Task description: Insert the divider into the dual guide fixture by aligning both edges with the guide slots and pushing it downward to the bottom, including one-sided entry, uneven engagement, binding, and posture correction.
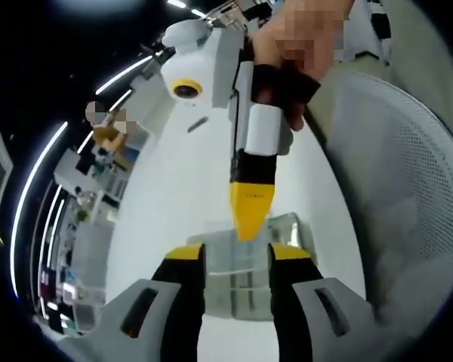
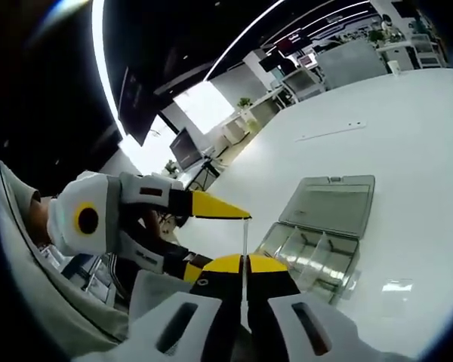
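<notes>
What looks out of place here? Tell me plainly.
Nothing is spilled or broken. The thin clear plastic divider is pinched in the right claw, away from the open clear plastic compartment box on the white table.

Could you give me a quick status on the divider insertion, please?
Right gripper shut on divider, above the open clear box. Left gripper open near box. Divider not yet in slots.

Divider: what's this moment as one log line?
right gripper shut on divider | left gripper open | divider not in fixture

Clear plastic box [image 2: 321, 241] on white table [image 2: 408, 136]; yellow-tipped, black-and-white left hand-held gripper [image 2: 223, 210].
</notes>
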Demonstrator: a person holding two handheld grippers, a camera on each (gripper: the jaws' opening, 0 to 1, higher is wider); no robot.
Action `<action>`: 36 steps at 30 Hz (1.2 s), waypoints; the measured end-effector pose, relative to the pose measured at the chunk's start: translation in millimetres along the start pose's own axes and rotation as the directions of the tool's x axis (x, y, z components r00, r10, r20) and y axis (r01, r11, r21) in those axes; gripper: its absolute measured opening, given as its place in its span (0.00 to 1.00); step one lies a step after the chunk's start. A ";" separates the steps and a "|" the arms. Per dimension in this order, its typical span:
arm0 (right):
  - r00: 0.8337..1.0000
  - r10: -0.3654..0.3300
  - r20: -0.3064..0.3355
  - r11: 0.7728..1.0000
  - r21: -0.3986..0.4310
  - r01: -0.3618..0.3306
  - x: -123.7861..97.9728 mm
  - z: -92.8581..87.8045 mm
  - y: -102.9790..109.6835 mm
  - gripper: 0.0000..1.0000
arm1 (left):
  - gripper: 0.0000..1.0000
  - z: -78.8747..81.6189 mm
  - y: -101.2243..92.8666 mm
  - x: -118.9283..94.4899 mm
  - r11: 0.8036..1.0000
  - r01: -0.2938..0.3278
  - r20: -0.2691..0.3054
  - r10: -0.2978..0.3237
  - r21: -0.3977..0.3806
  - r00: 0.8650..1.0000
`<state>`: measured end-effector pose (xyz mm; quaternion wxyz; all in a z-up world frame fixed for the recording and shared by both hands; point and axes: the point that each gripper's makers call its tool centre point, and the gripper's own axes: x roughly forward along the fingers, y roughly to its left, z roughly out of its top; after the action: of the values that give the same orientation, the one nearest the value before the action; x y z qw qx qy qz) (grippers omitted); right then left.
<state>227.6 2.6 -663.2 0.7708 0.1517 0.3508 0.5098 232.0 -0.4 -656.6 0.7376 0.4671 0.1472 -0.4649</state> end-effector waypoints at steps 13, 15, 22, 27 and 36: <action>0.999 0.003 -0.042 0.994 -0.107 -0.008 0.5 -4.6 0.1 0.00 | 0.32 -11.5 -3.5 -5.8 0.986 0.076 0.019 -0.074 -0.152 0.997; 0.999 0.008 -0.050 0.992 -0.122 -0.014 0.4 -4.9 0.9 0.00 | 0.32 -12.4 -3.2 -5.8 0.982 0.081 0.020 -0.079 -0.171 0.997; 0.997 0.010 -0.078 0.977 -0.211 -0.026 -1.3 -8.4 -0.7 0.00 | 0.30 -14.2 -5.7 -6.4 0.958 0.127 0.042 -0.121 -0.257 0.992; 0.996 0.016 -0.092 0.966 -0.255 -0.039 -2.1 -9.7 -0.1 0.00 | 0.29 -15.4 -5.2 -6.8 0.938 0.155 0.056 -0.145 -0.310 0.988; 0.990 0.025 -0.137 0.932 -0.355 -0.073 -1.9 -15.5 4.4 0.00 | 0.21 -13.9 0.2 -10.3 0.907 0.208 0.089 -0.188 -0.366 0.978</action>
<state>213.4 0.9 -670.8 0.7480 -0.0166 0.2973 0.5932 229.8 16.8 -657.1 0.7655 0.2886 0.2606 -0.5126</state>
